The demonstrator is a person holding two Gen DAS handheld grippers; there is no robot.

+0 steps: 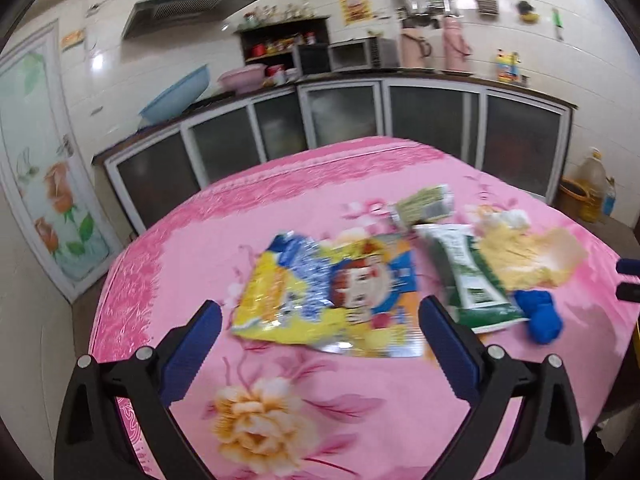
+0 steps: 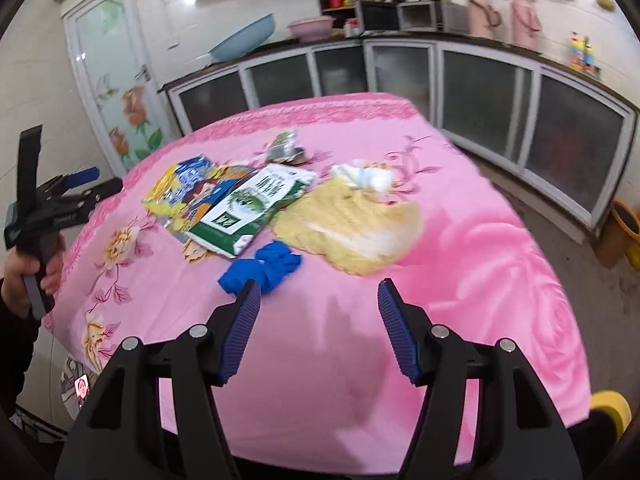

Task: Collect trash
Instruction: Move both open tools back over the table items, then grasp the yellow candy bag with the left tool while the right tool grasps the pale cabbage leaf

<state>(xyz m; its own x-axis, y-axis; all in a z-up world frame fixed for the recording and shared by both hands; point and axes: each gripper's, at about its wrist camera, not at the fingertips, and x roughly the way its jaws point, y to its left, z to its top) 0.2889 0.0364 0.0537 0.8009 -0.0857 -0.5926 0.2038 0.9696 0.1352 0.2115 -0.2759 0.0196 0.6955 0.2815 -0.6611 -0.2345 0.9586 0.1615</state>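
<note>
The table under its pink flowered cloth carried all the rubbish in one loose heap. A crumpled yellow and blue foil snack bag with a cartoon face lay flat nearest the left side, and a green and white flat packet leaned across its edge, partly covering it. Just beside that packet sat a scrunched blue glove or cloth, and to its right spread a yellow rag-like sheet with a white crumpled tissue resting at its far end. A small greenish wrapper lay behind the others, close to the packet.

The left gripper hung over the near edge of the table with its blue-padded jaws wide apart and empty, the snack bag showing between them but untouched. A hand held it by the handle at the table's side. The right gripper stood likewise parted, nothing in it, above bare cloth; the blue bundle lay just at its left finger, though whether they touched I could not tell.

Behind the table ran dark-glazed low cabinets with a blue basin, a pink basin, a microwave and two pink flasks on top. A yellow bucket stood on the floor at the right.
</note>
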